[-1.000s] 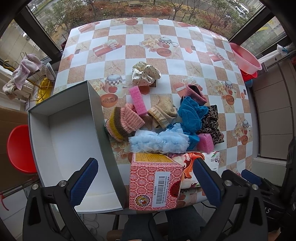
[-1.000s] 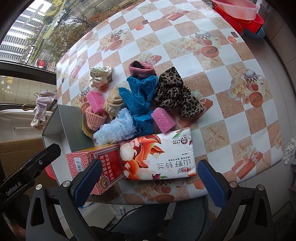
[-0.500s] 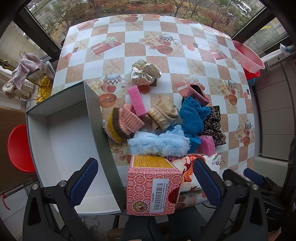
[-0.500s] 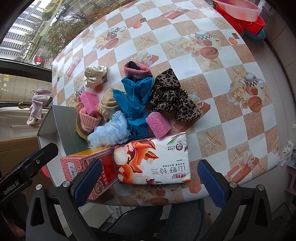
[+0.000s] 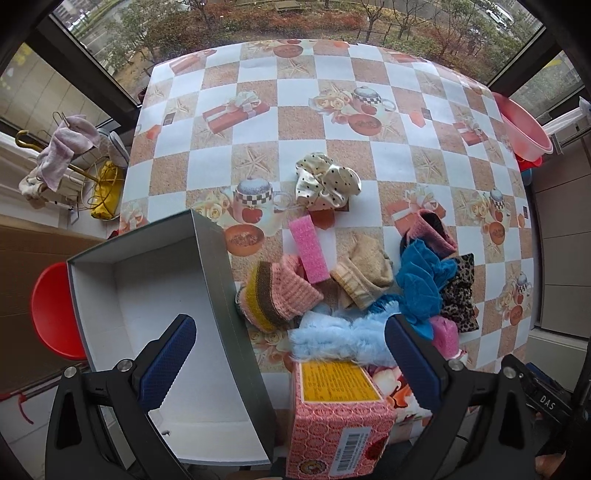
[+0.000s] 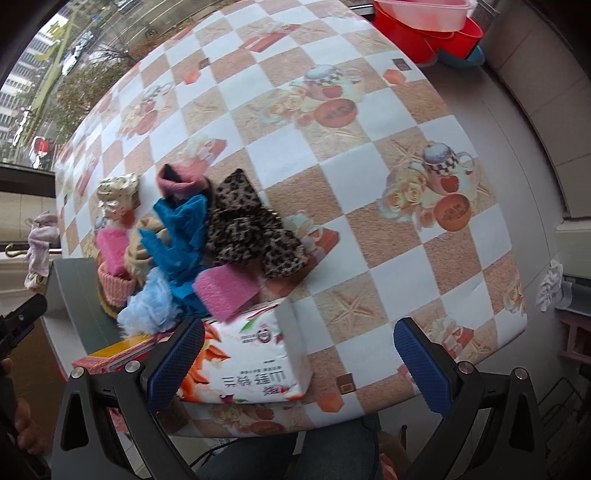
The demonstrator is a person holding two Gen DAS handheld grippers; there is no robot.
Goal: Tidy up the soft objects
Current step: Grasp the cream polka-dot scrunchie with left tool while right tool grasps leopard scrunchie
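Note:
A pile of soft things lies on the checked table (image 5: 332,129): a pink and yellow knit sock (image 5: 277,297), a pink sponge (image 5: 309,249), a beige sock (image 5: 364,277), a blue cloth (image 5: 419,284), a leopard cloth (image 6: 247,229), a light blue fluffy piece (image 5: 340,338) and a dotted cream scrunchie (image 5: 327,181). An empty white box (image 5: 147,295) stands left of the pile. My left gripper (image 5: 290,363) is open, above the near edge of the pile. My right gripper (image 6: 299,363) is open and empty over the tissue pack (image 6: 251,362).
A pink patterned carton (image 5: 338,413) stands at the table's near edge beside the tissue pack. Pink and red basins (image 6: 424,22) sit past the table's far right. A red stool (image 5: 51,306) stands left of the box. A second pink sponge (image 6: 225,291) lies on the tissue pack.
Both grippers have moved forward and lower toward the pile, so the table objects look larger. Both stay open. Nothing on the table has moved.

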